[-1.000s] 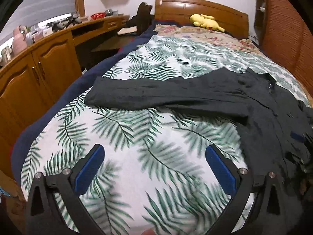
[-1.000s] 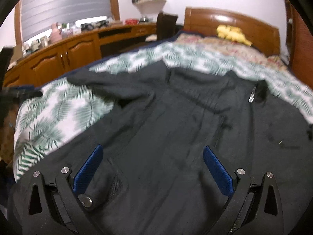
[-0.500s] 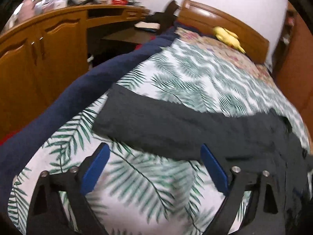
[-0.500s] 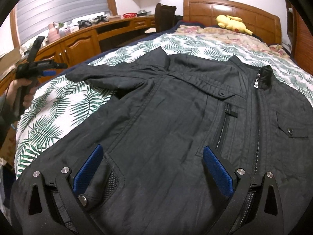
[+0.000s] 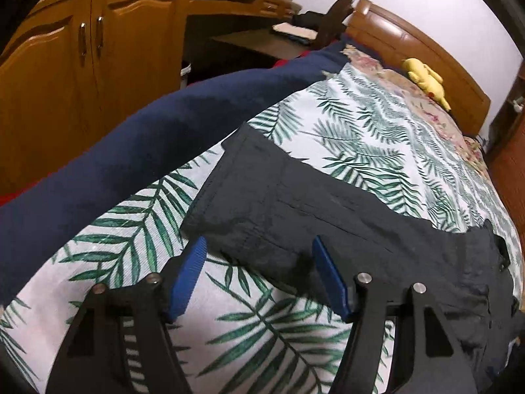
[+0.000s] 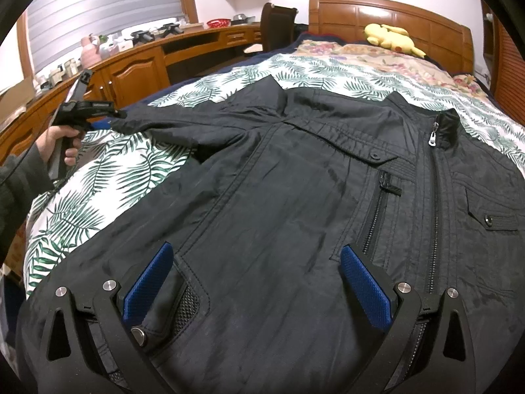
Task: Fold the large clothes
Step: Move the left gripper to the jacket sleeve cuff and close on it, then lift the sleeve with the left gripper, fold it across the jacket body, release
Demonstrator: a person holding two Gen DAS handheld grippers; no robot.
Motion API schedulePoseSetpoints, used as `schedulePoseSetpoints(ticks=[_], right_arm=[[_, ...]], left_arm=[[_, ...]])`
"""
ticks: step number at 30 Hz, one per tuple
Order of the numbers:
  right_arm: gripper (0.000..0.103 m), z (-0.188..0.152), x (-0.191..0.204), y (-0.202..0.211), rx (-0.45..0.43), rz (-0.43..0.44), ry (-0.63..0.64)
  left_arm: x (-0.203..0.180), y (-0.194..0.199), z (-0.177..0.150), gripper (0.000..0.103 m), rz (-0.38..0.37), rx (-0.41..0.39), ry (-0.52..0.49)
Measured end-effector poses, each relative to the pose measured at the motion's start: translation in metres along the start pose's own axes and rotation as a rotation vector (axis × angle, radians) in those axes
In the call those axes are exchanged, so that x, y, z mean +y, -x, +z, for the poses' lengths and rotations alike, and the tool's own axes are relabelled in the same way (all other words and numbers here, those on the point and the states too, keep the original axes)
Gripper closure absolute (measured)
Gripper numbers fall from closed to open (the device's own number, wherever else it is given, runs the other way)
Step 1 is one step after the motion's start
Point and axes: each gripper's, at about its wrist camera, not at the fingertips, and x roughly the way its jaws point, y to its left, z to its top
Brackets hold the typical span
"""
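Observation:
A large black zip jacket [image 6: 295, 180] lies front up and spread flat on the leaf-print bedspread [image 5: 361, 138]. Its left sleeve [image 5: 279, 197] stretches out toward the bed's side edge. My left gripper [image 5: 259, 246] points down at the sleeve near its cuff; its jaws are closing, with the sleeve's near edge between the blue pads [image 5: 190, 272], which do not visibly press on it. From the right wrist view a hand holds that left gripper [image 6: 88, 108] at the sleeve's end. My right gripper [image 6: 256, 252] hovers open over the jacket's lower front, beside a snap pocket [image 6: 157, 321].
A navy blanket [image 5: 131, 151] hangs over the bed's left edge. Wooden cabinets [image 5: 65, 65] and a cluttered desk [image 6: 147, 42] run along the left, with a chair [image 6: 275, 23] near the headboard [image 6: 393, 13]. A yellow plush toy [image 6: 390, 37] lies by the pillows.
My left gripper has swung left and down to the sleeve's cuff end, rolling as it went, and its jaws have narrowed. The right gripper has stayed put over the jacket.

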Motion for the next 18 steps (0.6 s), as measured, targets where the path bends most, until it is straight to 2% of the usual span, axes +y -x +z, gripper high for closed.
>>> schedulePoseSetpoints(ticks=[3, 8, 10, 11, 12, 15, 18], right_arm=[[0.000, 0.000, 0.000, 0.000, 0.000, -0.001, 0.000], [0.000, 0.000, 0.000, -0.001, 0.002, -0.001, 0.000], [0.000, -0.001, 0.000, -0.001, 0.002, 0.000, -0.001], [0.000, 0.000, 0.000, -0.001, 0.002, -0.001, 0.000], [0.000, 0.000, 0.000, -0.001, 0.003, -0.001, 0.000], [0.000, 0.000, 0.000, -0.001, 0.004, -0.002, 0.000], [0.000, -0.001, 0.000, -0.001, 0.001, -0.007, -0.004]], left_arm=[[0.002, -0.010, 0.000, 0.037, 0.004, 0.026, 0.038], [-0.004, -0.014, 0.004, 0.037, 0.002, 0.016, 0.035], [-0.008, -0.015, 0.006, 0.054, 0.006, 0.010, 0.017], [-0.010, -0.015, 0.007, 0.069, 0.025, 0.006, 0.000], [-0.012, -0.015, 0.008, 0.074, 0.024, 0.004, -0.012], [-0.029, -0.012, 0.011, 0.083, 0.055, -0.008, -0.081], [-0.053, 0.004, 0.015, 0.088, 0.045, -0.056, -0.122]])
